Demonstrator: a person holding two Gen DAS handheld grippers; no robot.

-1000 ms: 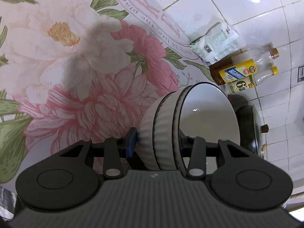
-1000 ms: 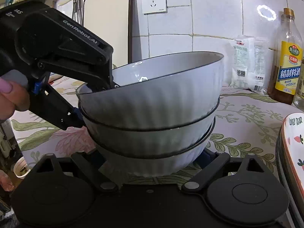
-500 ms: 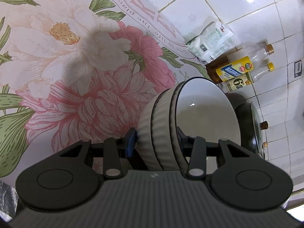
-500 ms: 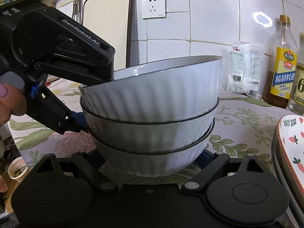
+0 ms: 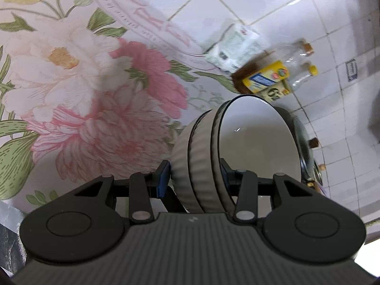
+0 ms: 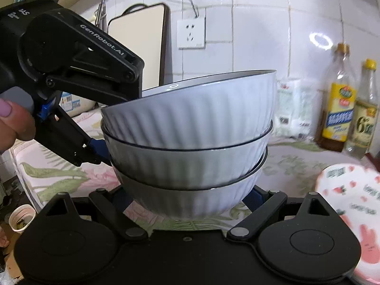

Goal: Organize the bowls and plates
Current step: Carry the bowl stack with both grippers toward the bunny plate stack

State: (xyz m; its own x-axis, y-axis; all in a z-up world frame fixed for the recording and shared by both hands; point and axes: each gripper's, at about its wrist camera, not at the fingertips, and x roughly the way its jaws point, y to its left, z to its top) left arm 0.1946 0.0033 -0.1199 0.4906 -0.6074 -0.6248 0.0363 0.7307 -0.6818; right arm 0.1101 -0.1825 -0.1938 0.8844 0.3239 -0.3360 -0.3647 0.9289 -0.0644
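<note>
While both tools clench it, the bowl stack (image 6: 190, 142) stands upright, apparently tilted, mouths up.

Three ribbed white bowls (image 6: 190, 128) sit nested in one stack. Two bottles (image 6: 338, 99) stand at the far right by the tiled wall, one white packet (image 6: 291, 109) beside them. One illustrated plate (image 6: 349, 204) lies near right. Two grippers (image 6: 187, 204) in all.

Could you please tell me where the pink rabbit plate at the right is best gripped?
Pinch the rabbit plate at its near left rim, coming in low from the left with the right hand-held gripper. It lies flat and shallow, so only the thin edge offers a grip.
</note>
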